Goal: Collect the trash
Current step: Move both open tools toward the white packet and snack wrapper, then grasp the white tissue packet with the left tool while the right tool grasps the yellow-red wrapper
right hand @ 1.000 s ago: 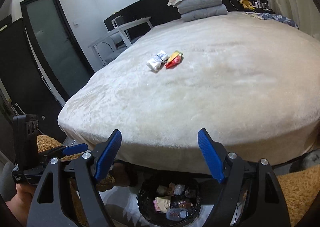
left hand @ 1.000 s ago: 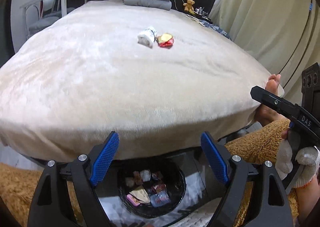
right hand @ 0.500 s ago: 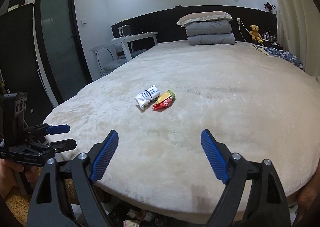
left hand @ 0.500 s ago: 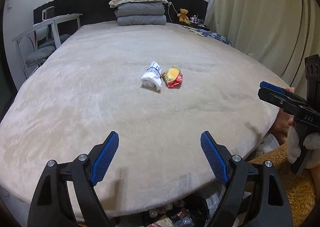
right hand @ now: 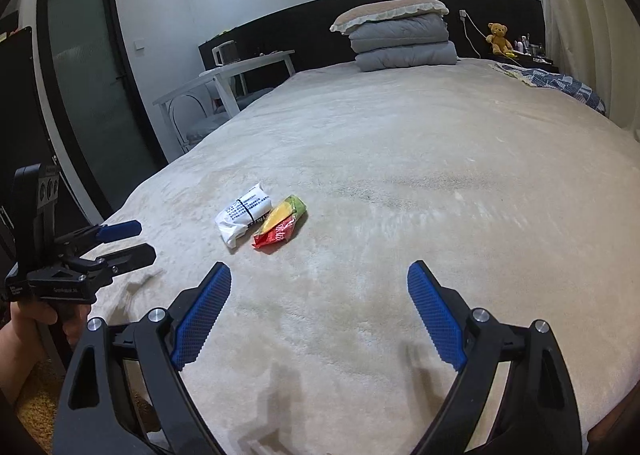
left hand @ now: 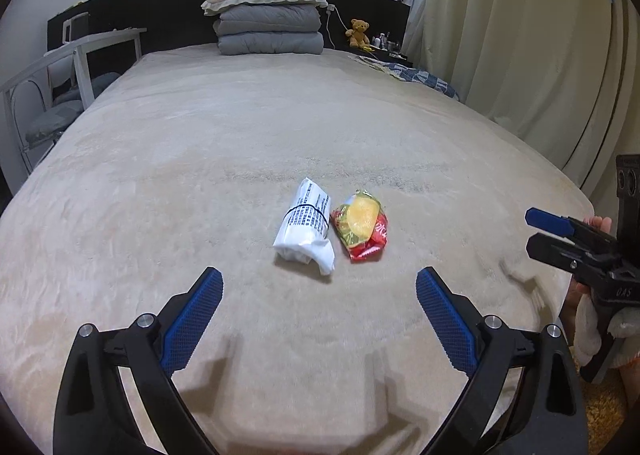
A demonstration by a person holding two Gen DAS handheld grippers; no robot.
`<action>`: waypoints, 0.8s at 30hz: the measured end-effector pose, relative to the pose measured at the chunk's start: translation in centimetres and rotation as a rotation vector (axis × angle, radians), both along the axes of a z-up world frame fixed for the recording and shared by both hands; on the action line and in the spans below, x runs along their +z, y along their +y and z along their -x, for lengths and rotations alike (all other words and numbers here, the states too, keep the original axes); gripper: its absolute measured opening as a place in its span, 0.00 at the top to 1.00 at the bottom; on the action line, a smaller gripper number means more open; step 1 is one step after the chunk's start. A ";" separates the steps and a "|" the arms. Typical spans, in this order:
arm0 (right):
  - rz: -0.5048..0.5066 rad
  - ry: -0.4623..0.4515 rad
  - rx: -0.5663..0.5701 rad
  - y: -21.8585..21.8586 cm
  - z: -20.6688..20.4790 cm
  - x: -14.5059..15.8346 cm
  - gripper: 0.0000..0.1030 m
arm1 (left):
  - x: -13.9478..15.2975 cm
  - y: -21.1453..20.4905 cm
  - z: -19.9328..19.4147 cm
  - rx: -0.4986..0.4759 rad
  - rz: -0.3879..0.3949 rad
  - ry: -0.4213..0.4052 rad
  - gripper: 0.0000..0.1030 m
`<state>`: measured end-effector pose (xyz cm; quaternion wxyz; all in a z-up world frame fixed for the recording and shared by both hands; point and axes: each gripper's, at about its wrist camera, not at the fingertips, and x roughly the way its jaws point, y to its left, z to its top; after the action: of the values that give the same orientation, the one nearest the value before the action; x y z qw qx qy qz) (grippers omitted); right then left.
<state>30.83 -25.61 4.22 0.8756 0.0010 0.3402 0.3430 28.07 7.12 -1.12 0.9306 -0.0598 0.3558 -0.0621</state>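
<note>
A white rolled wrapper with a black band point(left hand: 306, 229) point(right hand: 242, 215) and a red and yellow snack packet point(left hand: 362, 229) point(right hand: 280, 227) lie side by side on the beige bed point(left hand: 200, 183) point(right hand: 440, 195). My left gripper point(left hand: 318, 317) is open and empty, over the bed just short of the white wrapper. It also shows at the left of the right wrist view point(right hand: 124, 243). My right gripper point(right hand: 320, 313) is open and empty, over the bed to the right of the trash. It shows at the right edge of the left wrist view point(left hand: 538, 233).
Folded grey bedding with a pillow point(left hand: 270, 25) is stacked at the headboard. A teddy bear point(left hand: 359, 32) sits on the bedside. A white desk and chair point(right hand: 224, 91) stand left of the bed, a curtain point(left hand: 520, 35) hangs on the right.
Both grippers have risen from the black bin on the floor and moved forward over the bed towards the two pieces of trash. The bin has gone out of view.
</note>
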 end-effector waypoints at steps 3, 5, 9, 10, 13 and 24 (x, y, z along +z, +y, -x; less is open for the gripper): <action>-0.003 0.017 0.002 0.3 -0.9 -0.6 0.13 | -0.9 0.5 -2.4 -0.008 0.013 0.020 0.09; -0.004 0.027 0.009 0.6 -1.5 -0.8 0.13 | -1.4 0.8 -3.9 -0.016 0.034 0.037 0.10; 0.002 0.035 0.016 1.5 -2.6 -1.5 0.13 | -2.6 1.1 -6.5 -0.039 0.062 0.082 0.21; 0.001 0.048 0.008 1.6 -3.2 -1.7 0.13 | -2.9 1.0 -7.2 -0.045 0.051 0.097 0.23; -0.016 0.063 0.003 2.2 -4.0 -1.8 0.13 | -4.2 1.1 -8.6 -0.051 0.033 0.139 0.37; 0.012 0.078 0.010 4.9 -6.5 -3.4 0.13 | -4.7 1.8 -8.7 -0.027 0.043 0.154 0.61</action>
<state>37.32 -20.73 0.78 0.8599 0.0075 0.3761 0.3452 36.80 8.94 -5.78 0.8981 -0.0797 0.4256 -0.0777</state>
